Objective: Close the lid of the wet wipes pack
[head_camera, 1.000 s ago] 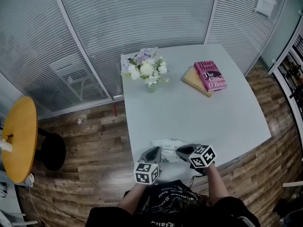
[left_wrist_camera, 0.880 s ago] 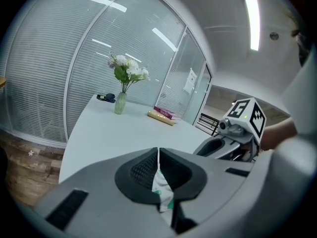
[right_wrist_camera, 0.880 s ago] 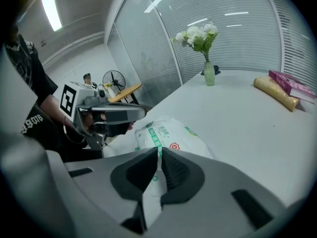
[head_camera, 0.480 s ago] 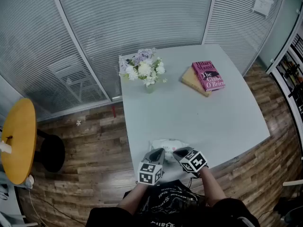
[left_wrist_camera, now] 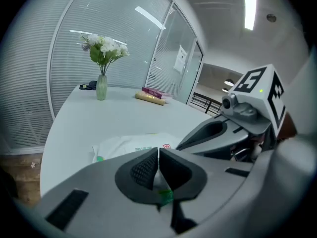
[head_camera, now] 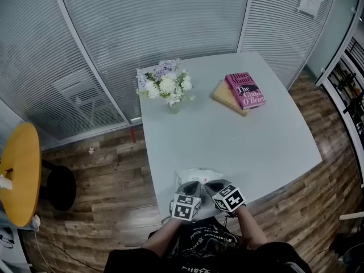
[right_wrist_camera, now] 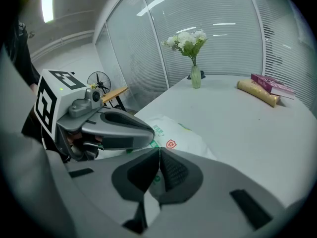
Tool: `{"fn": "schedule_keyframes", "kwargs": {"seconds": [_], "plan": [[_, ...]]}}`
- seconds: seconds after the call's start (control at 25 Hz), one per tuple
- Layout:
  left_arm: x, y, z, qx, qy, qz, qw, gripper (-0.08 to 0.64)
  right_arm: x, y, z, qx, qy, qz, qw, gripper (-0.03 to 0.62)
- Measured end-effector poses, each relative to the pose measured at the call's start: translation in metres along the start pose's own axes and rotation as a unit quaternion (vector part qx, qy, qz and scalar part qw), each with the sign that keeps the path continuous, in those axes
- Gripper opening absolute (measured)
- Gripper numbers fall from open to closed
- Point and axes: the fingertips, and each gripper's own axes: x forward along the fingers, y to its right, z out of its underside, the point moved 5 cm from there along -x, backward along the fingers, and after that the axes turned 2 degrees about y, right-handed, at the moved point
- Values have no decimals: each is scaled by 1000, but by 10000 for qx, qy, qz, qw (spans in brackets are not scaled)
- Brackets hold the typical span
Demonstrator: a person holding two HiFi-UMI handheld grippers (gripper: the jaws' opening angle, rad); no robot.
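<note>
- The left tool (head_camera: 191,187) has its jaws together, the pads meeting at the tips, with nothing clamped between them.
- The right tool (head_camera: 211,186) has jaws that have just closed. They now meet tip to tip, and nothing is gripped.
- The two tools sit side by side, almost touching, both angled down at the near edge of the worktop (head_camera: 256,141).
- The wet wipes pack (head_camera: 197,174) lies flat on the worktop just ahead of and under both tool tips. In the left gripper view the white pack (left_wrist_camera: 130,146) shows right behind the closed jaws.
- Whether either tool touches the pack, or how its lid stands, I cannot tell.
- Well beyond the tools stand a vase of flowers (head_camera: 166,87) and a stack of books (head_camera: 242,92), the books off to the right tool's side.
</note>
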Motion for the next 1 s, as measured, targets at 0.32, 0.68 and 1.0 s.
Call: {"fn": "schedule_keyframes", "kwargs": {"seconds": [0.32,0.68,1.0], "plan": [[6,1,1,375,-233,-156,9989,11,-5,-2,6,172,148,106,9997,0],[7,-2,2,256,-235,-69,9994,6,-18,0,10,537,528,321,9966,0],[-32,0,-10,232,548,604,9964,8,-42,-5,-12,499,1413,695,9863,0]]}}
